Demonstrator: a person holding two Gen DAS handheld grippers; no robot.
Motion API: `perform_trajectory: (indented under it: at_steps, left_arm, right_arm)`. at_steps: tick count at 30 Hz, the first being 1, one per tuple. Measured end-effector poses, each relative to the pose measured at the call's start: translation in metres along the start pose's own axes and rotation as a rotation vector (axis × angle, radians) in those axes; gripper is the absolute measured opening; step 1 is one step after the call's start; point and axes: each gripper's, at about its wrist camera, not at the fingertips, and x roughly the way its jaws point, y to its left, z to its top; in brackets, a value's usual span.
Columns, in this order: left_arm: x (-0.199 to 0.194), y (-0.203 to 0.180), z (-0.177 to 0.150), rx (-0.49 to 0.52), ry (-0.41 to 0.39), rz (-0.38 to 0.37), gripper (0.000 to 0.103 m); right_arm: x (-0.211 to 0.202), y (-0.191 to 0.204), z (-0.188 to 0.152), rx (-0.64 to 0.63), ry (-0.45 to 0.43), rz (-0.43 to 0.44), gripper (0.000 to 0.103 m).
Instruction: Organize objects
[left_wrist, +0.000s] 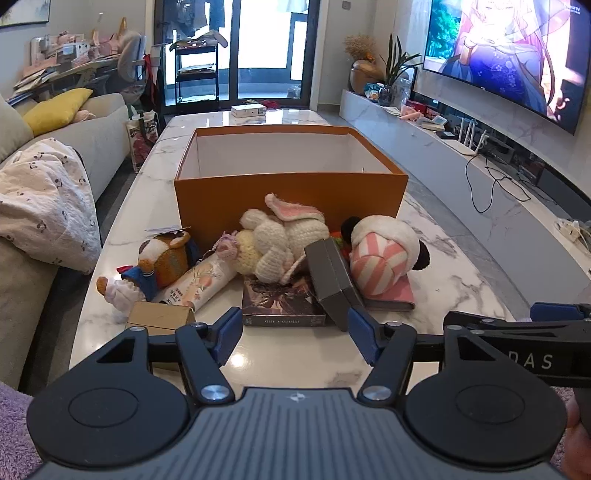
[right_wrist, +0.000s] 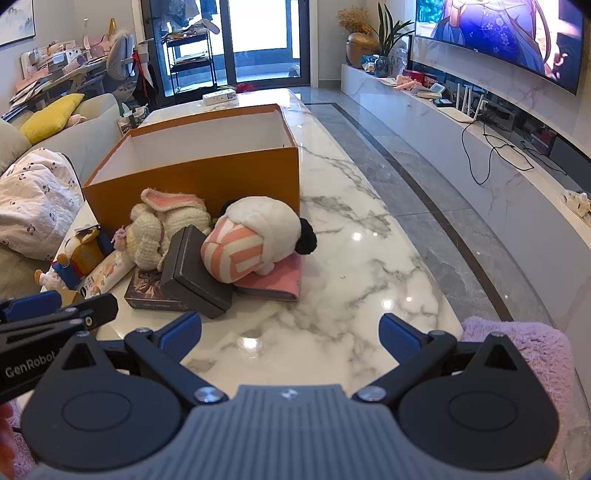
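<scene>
Through my left wrist camera, my left tongs (left_wrist: 296, 334) hang spread wide over the marble surface (left_wrist: 436, 254), gripping nothing. Straight ahead at twelve o'clock stands the orange box (left_wrist: 288, 192), open at the top, its white inside bare as far as I can see. The clutter lies piled against its near wall. At about eleven o'clock a brown plush toy (left_wrist: 162, 258) lies beside a peach-printed tube (left_wrist: 201, 282), with a small tan carton (left_wrist: 160, 317) just in front of them. At twelve o'clock a cream crocheted rabbit (left_wrist: 280, 236) lies at the far end of a dark book (left_wrist: 282, 302), and a grey flat box (left_wrist: 334, 280) leans tilted on that book's right edge. At one o'clock a pink-striped plush (left_wrist: 380, 251) sits on a pink notebook (left_wrist: 402, 295). The arm of my right tongs (left_wrist: 517, 332) shows at three o'clock.

Through my right wrist camera, my right tongs (right_wrist: 290, 336) are likewise spread apart over bare marble surface (right_wrist: 369, 258), holding nothing. The pile sits at ten to eleven o'clock: pink-striped plush (right_wrist: 255, 236) on the pink notebook (right_wrist: 275, 284), grey flat box (right_wrist: 192, 273) tilted against the dark book (right_wrist: 146, 291), crocheted rabbit (right_wrist: 166, 221) behind them, the brown plush toy (right_wrist: 83, 251) farther left. The orange box (right_wrist: 207, 173) stands behind everything at eleven o'clock. The left tongs (right_wrist: 33, 306) show at nine o'clock.
</scene>
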Motion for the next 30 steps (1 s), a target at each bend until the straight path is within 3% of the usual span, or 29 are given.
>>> perform_trajectory:
  at_steps: [30]
  left_arm:
    - [0.0001, -0.0039, 0.0009, 0.015, 0.001, 0.021, 0.073]
  right_arm:
    - [0.0067, -0.0021, -0.0012, 0.009, 0.020, 0.004, 0.102]
